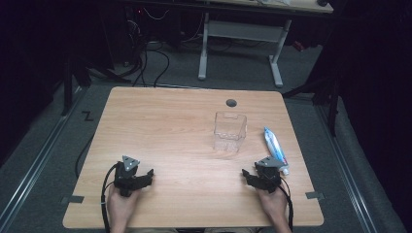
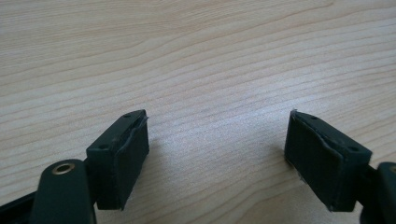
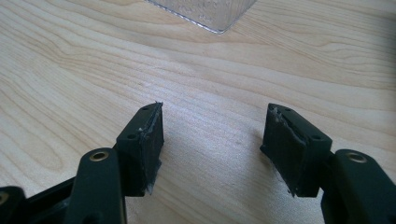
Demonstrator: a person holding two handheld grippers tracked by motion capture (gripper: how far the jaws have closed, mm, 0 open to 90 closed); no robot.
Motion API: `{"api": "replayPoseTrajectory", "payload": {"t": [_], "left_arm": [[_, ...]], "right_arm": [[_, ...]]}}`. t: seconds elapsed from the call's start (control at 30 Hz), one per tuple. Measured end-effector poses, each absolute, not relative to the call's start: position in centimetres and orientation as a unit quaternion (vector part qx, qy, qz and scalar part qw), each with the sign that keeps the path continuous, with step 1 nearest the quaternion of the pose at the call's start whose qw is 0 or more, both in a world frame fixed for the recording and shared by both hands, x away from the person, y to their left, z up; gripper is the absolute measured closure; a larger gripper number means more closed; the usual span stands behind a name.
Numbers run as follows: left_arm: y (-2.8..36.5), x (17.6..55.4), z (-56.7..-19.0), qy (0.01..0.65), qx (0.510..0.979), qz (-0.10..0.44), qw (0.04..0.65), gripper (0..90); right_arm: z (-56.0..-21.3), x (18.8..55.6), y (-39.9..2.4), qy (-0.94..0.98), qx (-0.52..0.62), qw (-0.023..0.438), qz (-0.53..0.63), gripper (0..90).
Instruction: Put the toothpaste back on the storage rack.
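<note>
We see a light wooden desk point(image 1: 170, 131) from above, with a person's two hands coming in from its near edge, each holding a black gripper. The left gripper point(image 1: 148, 175) rests low over the desk near the front left, held by the left hand point(image 1: 121, 206), with a grey three-cornered plate point(image 1: 129, 162) on top and a cable point(image 1: 103, 194) trailing back toward the edge. In the left gripper view its fingers point(image 2: 122, 158) stand well apart with bare wood grain between them, holding nothing.

The right gripper point(image 1: 247, 175) sits near the front right, held by the right hand point(image 1: 273, 206). In the right gripper view its fingers point(image 3: 148, 144) are also spread apart over bare wood, with nothing between them.

A clear plastic box point(image 1: 230, 131) stands upright right of the desk's middle, well beyond the right gripper; its near bottom corner shows at the top of the right gripper view point(image 3: 205, 14). A tube of toothpaste point(image 1: 275, 148), white with blue and red, lies flat near the right edge, just beside the box and close to the right gripper; we cannot tell whether it touches the gripper. A dark round cable hole point(image 1: 231, 103) sits near the far edge. Beyond the desk we see a grey floor point(image 1: 233, 73) and the white legs of another desk point(image 1: 240, 46).
</note>
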State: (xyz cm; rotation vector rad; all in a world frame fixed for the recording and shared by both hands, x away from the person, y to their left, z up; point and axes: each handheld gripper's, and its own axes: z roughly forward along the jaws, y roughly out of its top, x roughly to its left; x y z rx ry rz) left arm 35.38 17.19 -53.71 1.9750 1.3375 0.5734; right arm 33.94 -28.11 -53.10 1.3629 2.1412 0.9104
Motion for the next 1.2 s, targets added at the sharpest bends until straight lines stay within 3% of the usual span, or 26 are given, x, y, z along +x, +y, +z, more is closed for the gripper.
{"api": "replayPoseTrajectory", "payload": {"t": [0.9,1.2], "left_arm": [[17.19,35.38,-53.70,0.513,0.758,0.220,0.337,22.2],[17.18,35.38,-53.70,0.513,0.758,0.220,0.337,22.0]], "right_arm": [[-53.11,33.97,-28.09,0.776,0.490,0.220,0.330,36.6],[-53.12,33.92,-28.06,0.772,0.498,0.221,0.326,31.8]]}}
